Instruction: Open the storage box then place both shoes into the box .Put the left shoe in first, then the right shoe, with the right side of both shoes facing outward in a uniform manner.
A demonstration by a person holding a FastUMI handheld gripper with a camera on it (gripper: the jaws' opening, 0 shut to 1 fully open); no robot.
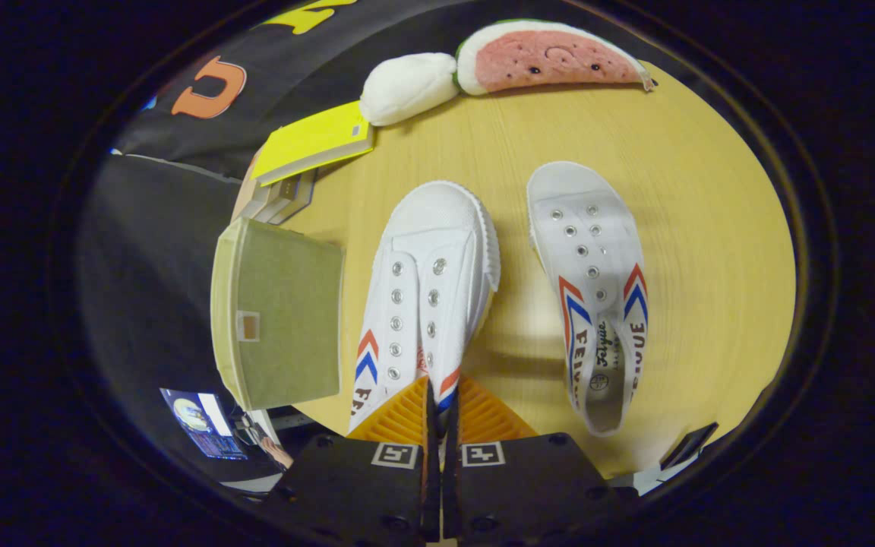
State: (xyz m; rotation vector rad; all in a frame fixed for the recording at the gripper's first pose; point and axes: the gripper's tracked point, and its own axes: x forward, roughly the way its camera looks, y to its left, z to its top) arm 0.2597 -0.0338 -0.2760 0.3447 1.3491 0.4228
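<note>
My gripper (440,391) is shut on the heel-end collar of a white canvas shoe (430,281) with red and blue chevrons. That shoe points away from the fingers, toe toward the far side of the table. It seems to hang a little above the round wooden table (711,228), with a faint shadow to its right. The second matching shoe (597,289) lies on the table to the right, apart from the fingers, its opening toward me. An olive-green fabric storage box (278,311) stands left of the held shoe at the table's edge. I cannot tell whether its lid is open.
A yellow book (316,140) tops a small stack of books beyond the box. A white plush (407,87) and a watermelon-slice plush (551,57) lie at the table's far edge. A lit screen (202,422) sits below the box, off the table.
</note>
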